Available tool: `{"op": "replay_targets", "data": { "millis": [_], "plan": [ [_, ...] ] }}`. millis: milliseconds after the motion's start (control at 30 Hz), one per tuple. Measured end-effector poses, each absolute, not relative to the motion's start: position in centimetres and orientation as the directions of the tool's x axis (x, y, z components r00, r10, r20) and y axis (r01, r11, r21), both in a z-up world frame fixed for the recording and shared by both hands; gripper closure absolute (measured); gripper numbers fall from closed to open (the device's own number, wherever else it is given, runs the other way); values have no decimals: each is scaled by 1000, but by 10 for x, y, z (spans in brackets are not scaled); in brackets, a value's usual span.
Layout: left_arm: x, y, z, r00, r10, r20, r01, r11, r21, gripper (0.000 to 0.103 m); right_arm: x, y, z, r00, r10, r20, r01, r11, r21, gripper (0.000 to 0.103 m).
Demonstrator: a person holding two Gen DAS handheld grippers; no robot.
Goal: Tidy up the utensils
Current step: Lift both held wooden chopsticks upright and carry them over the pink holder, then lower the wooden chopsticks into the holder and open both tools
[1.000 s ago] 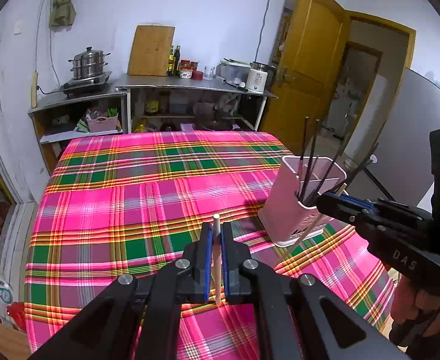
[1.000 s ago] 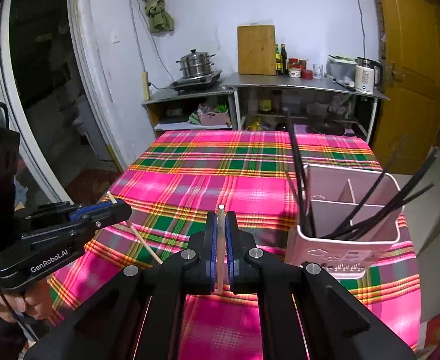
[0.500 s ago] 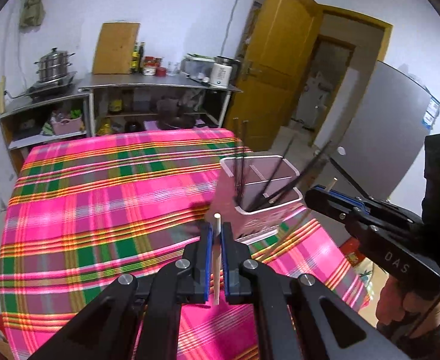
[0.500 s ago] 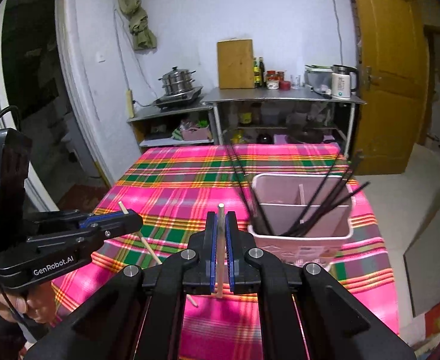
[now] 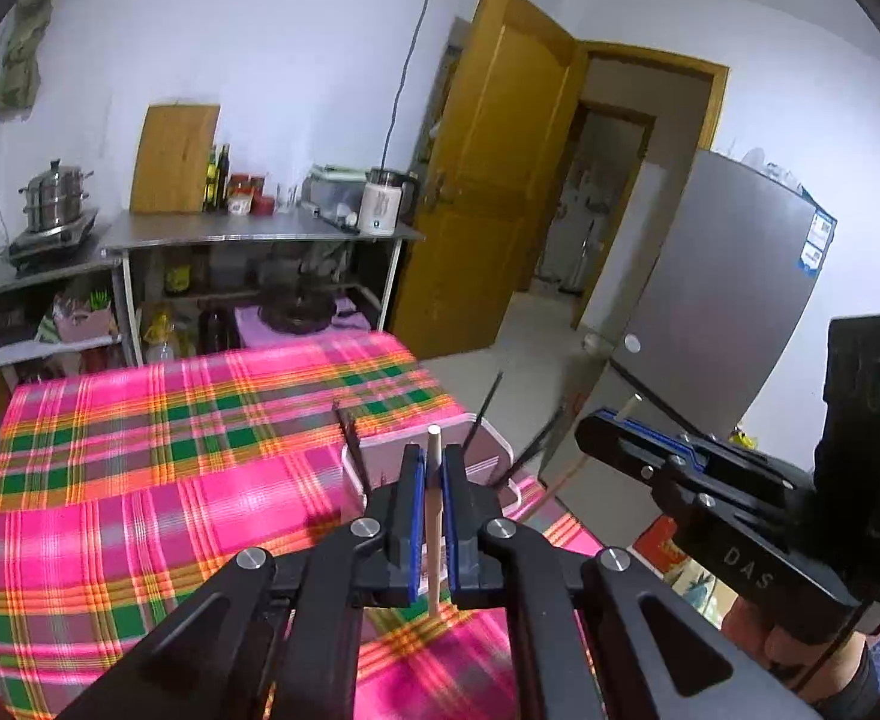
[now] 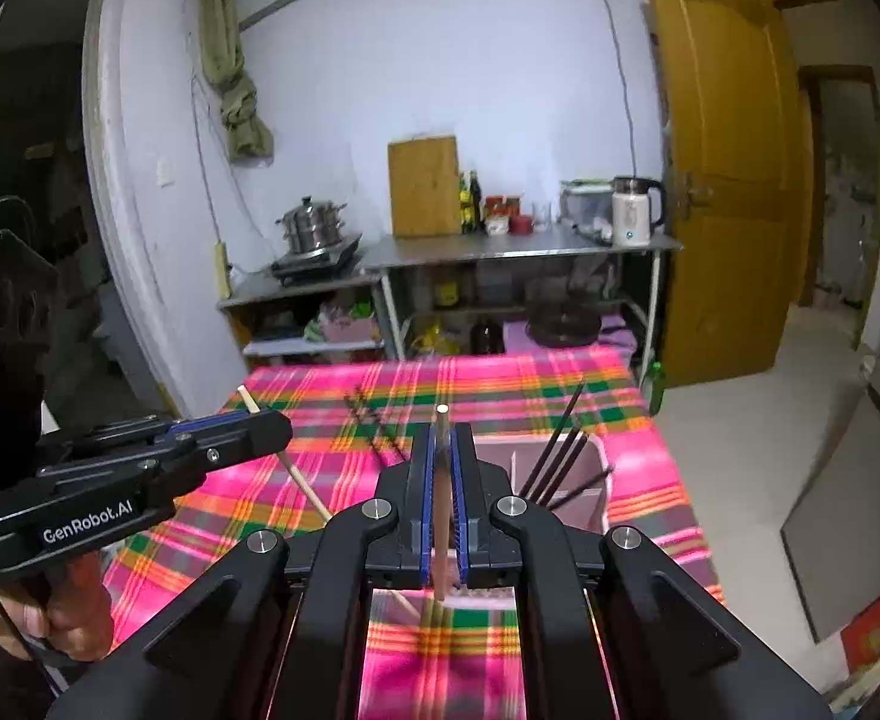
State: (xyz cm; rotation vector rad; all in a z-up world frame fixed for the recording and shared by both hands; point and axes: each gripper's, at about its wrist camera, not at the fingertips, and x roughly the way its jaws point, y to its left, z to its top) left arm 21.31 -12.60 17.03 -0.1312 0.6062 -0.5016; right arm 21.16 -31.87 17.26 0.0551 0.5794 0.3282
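Observation:
My left gripper (image 5: pixel 432 468) is shut on a pale wooden chopstick (image 5: pixel 433 516) that stands upright between its blue pads. My right gripper (image 6: pixel 441 450) is shut on another wooden chopstick (image 6: pixel 441 498), also upright. Both are raised above the pink utensil holder (image 5: pixel 416 450), which stands on the plaid table and holds several black chopsticks (image 6: pixel 553 456). The holder sits just behind each gripper's fingers, partly hidden; it also shows in the right wrist view (image 6: pixel 583 480). The left gripper also shows in the right wrist view (image 6: pixel 248 426), the right gripper in the left wrist view (image 5: pixel 613 438).
The pink plaid tablecloth (image 5: pixel 140 480) covers the table. Behind it stand metal shelves (image 6: pixel 517 252) with a kettle, bottles, a cutting board and a steamer pot. A yellow door (image 5: pixel 487 192) and a grey fridge (image 5: pixel 721 300) are to the right.
Both grippers, each still holding its chopstick, have risen and swung toward the utensil holder, which now sits right behind their fingertips. Grips are unchanged.

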Motion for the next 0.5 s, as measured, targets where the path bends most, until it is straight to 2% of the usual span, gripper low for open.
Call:
{"op": "replay_targets", "data": {
  "millis": [233, 500],
  "plan": [
    [237, -132, 188, 734, -480, -481, 406, 877, -256, 98, 228, -330, 188, 822, 304, -481, -259, 953, 160, 97],
    [263, -144, 169, 736, -455, -501, 387, 890, -240, 98, 245, -328, 172, 823, 291, -488, -246, 957, 155, 97]
  ]
}}
